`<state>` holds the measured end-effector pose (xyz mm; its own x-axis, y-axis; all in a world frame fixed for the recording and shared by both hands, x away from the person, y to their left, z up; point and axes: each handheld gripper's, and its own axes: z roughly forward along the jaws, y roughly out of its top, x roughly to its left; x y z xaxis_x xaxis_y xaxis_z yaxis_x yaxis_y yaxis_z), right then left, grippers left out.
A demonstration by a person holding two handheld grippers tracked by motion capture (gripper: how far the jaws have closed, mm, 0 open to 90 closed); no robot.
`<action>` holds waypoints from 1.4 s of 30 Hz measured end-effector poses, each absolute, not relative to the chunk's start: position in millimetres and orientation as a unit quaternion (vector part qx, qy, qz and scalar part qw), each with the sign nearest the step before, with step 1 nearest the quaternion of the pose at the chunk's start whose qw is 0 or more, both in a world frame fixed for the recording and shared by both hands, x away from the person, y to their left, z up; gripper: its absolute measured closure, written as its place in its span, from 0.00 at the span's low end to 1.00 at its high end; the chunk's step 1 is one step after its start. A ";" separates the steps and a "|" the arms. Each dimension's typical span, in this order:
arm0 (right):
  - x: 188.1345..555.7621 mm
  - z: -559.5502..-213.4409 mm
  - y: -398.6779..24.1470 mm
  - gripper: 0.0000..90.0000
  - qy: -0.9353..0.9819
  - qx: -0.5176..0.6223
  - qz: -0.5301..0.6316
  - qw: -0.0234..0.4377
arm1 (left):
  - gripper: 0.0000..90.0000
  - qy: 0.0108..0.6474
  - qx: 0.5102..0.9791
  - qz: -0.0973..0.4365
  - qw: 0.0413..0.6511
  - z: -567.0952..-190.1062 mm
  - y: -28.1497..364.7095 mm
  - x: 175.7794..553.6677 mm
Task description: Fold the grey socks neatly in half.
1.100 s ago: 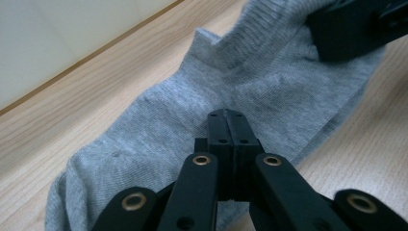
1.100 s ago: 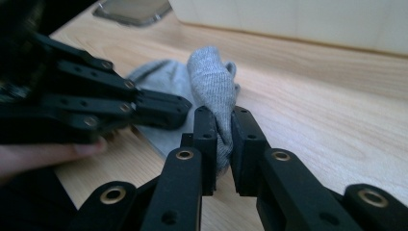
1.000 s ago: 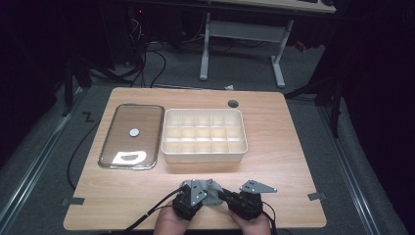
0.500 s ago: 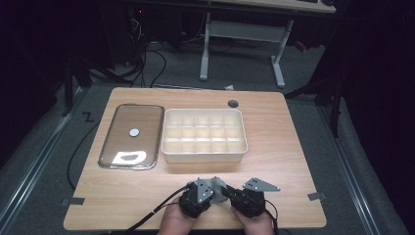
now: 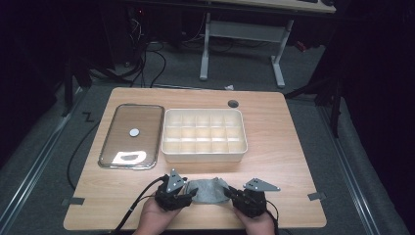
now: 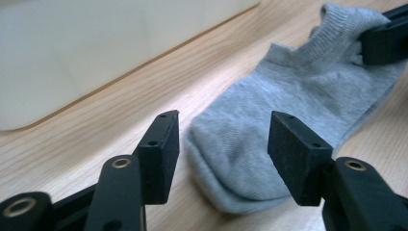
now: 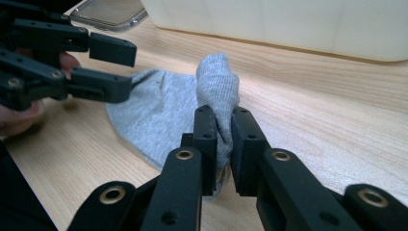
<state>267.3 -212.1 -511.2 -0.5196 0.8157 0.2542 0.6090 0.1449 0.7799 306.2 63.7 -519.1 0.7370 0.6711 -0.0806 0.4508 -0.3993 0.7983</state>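
Near the divided box [image 5: 204, 135], our right gripper [image 7: 223, 139] pinched the sock [image 6: 288, 106]; our left gripper [image 6: 223, 154], jaws just opened, straddled its far end.

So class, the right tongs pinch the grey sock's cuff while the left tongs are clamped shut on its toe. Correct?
Not quite. The left tongs stand open around the toe of the grey sock, as the left gripper view shows. The right tongs do pinch the cuff.

no readable text, labels, brands, numbers or signs on any surface in view
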 end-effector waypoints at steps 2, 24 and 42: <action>268.2 -510.8 -211.9 0.92 0.748 0.477 0.446 0.116 | 0.51 0.340 0.824 0.125 0.434 -521.1 66.6 307.8; 277.2 -499.3 -210.4 0.92 0.766 0.484 0.398 0.147 | 0.95 0.351 0.808 0.099 0.464 -532.2 75.1 307.7; 274.9 -480.7 -181.0 0.92 0.781 0.464 0.373 0.191 | 0.94 0.330 0.812 0.098 0.470 -531.8 71.7 301.5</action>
<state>274.9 -181.0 -480.7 -0.4966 0.8667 0.0484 0.5826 0.2914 0.7587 301.5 71.7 -531.8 0.7626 0.6288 -0.1516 0.4445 -0.3392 0.8291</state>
